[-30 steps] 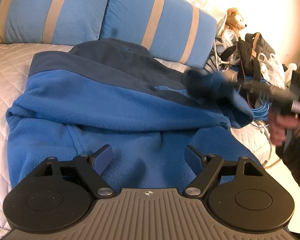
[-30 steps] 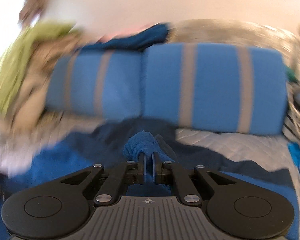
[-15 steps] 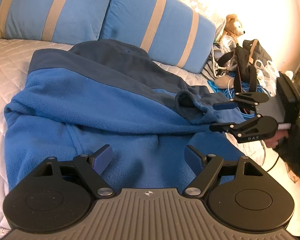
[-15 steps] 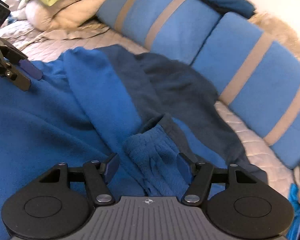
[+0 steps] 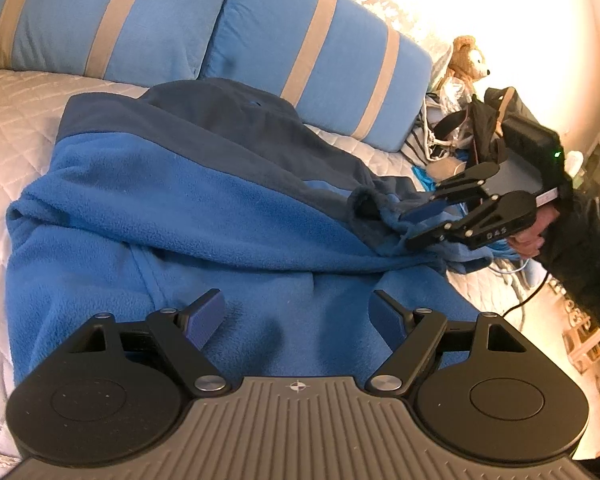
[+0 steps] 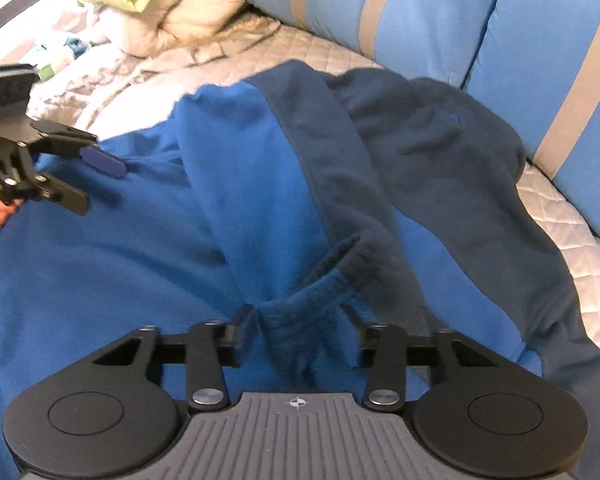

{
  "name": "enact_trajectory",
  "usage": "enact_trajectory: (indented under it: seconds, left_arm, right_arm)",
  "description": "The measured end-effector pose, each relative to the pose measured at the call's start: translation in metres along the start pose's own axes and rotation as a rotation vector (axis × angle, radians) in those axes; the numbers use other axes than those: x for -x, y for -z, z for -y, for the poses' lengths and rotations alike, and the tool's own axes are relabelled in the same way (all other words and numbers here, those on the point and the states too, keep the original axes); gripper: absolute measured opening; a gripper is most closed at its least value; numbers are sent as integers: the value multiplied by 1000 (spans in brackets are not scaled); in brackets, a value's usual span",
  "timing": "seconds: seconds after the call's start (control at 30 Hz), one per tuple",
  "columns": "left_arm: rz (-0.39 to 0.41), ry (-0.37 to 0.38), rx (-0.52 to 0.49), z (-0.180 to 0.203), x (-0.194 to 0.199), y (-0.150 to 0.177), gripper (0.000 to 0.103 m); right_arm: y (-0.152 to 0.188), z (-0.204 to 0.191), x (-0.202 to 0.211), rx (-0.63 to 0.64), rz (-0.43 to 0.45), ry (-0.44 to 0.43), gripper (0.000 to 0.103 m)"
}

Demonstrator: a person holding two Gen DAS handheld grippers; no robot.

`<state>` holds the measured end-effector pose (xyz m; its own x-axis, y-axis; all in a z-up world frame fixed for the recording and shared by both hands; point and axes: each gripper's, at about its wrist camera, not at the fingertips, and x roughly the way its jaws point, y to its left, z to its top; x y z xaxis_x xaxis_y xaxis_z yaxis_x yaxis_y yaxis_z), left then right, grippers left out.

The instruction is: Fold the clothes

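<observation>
While both grippers stand parted over the bed, the scene reads as follows.

Fleece jacket: the blue fleece jacket (image 5: 220, 216) with its navy upper panels lies spread on the quilted bedspread (image 5: 16, 120), its top end toward the pillows.
Sleeve: one sleeve lies across the body; its cuff (image 6: 320, 292) sits open-mouthed between the right gripper's fingers.
Left gripper: the left gripper (image 5: 300, 316) hovers over the jacket's lower blue part, fingers spread wide, gripping nothing.
Right gripper: the right gripper (image 6: 300, 328) has its fingers released on either side of the cuff; whether the pads touch the cloth cannot be told.
Pillows: two blue pillows with tan stripes (image 5: 316, 48) stand along the far edge of the bed.
Beside the bed: a teddy bear (image 5: 468, 58) and a dark bag (image 5: 488, 128) sit beyond the pillows.
Far corner: crumpled pale bedding (image 6: 172, 4) is heaped there.
</observation>
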<state>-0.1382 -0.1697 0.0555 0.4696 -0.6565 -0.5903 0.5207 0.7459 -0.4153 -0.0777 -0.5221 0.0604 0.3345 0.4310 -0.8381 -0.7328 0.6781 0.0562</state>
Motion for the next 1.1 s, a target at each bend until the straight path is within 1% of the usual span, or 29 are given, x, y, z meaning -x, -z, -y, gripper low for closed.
enact_trajectory:
  seconds: [0.2,0.27,0.37,0.43,0.5,0.57,0.6,0.67,0.77,0.83,0.9,1.0,1.1]
  left_arm:
    - [-1,2,8,-1,0,-1,79]
    - [-2,2,9,-1,-1,-1,79]
    - [-5,0,12,-1,-1,-2,79]
    - [-3,-5,14,-1,-1,-2,79]
    - [2,-9,22,-2,0,-1,79]
    - [13,-14,41,-4,2,-1,79]
    - [24,-17,55,-5,3,0,79]
    - [39,-49,112,-11,7,-1,79]
    - [21,-98,201,-16,9,-14,79]
    - [4,-68,261,-14,7,-29,79]
    - [-14,27,323,-9,2,-47,79]
    - [-64,171,436,4,-21,-75,79]
    - [-148,307,594,10,-58,-89,79]
  right_arm:
    - [0,-9,-6,59,-10,-2,42]
    - [0,-11,-9,89,-30,6,41]
    - [-4,-10,-16,118,-74,4,32]
    - [-7,-16,-15,157,-69,27,19]
    - [-9,-23,-12,198,-50,69,17]
    - [-7,-35,-7,231,-1,166,17]
    - [-5,-41,-5,242,22,229,16]
    - [-1,-59,-4,270,69,403,16]
    - [12,-90,-3,367,135,596,16]
    - [23,-108,-5,426,173,690,16]
    - [33,-121,-8,455,206,760,16]
    - [39,-130,-14,455,228,813,15]
    - [40,-135,-22,443,251,858,15]
